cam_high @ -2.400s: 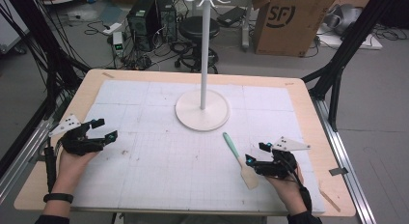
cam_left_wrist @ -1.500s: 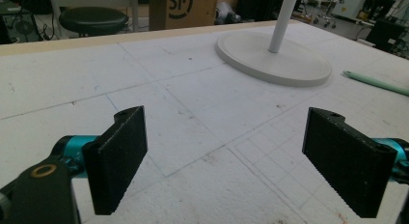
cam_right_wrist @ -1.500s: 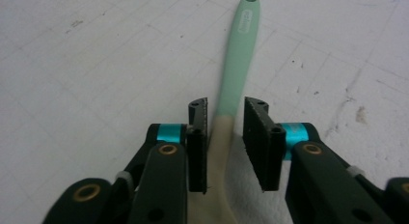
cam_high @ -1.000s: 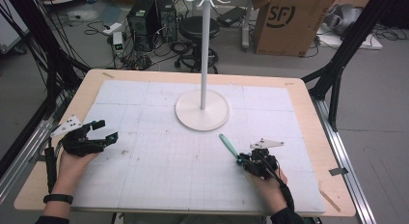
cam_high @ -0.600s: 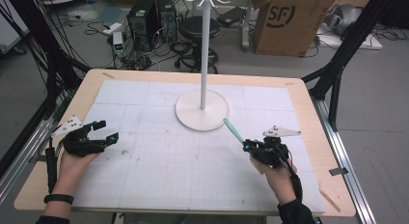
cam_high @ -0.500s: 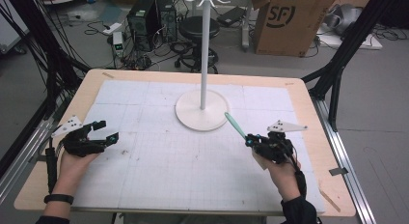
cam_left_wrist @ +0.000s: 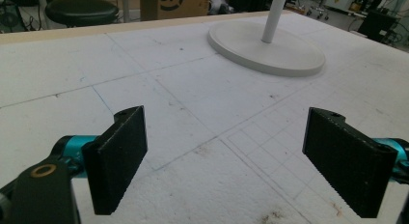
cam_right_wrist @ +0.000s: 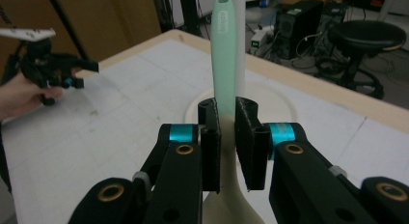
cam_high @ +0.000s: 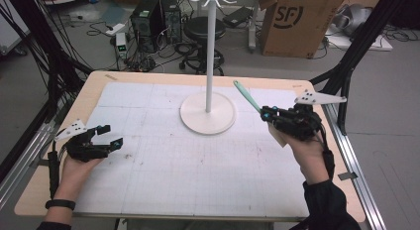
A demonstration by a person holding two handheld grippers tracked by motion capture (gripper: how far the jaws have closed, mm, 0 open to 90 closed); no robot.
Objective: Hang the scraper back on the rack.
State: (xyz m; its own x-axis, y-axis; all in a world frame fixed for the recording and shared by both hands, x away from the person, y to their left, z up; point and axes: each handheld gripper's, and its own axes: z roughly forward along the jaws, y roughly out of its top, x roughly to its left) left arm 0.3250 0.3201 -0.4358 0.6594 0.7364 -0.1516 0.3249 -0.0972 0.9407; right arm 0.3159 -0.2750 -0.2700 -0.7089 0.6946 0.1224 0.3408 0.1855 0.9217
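Mint-green smooth spatula handle (cam_right_wrist: 225, 50) clamped in right gripper (cam_right_wrist: 226, 132); left gripper (cam_left_wrist: 231, 161) wide apart, empty, ridged pads.

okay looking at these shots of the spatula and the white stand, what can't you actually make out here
- Spatula blade: in the right gripper view it runs off the bottom edge, behind the right gripper; in the high view the hand covers most of it.
- Writing on the spatula's handle: too small to read.
- Stand top: its hooks are cut by the high view's upper edge; in the left gripper view the pole leaves the frame.
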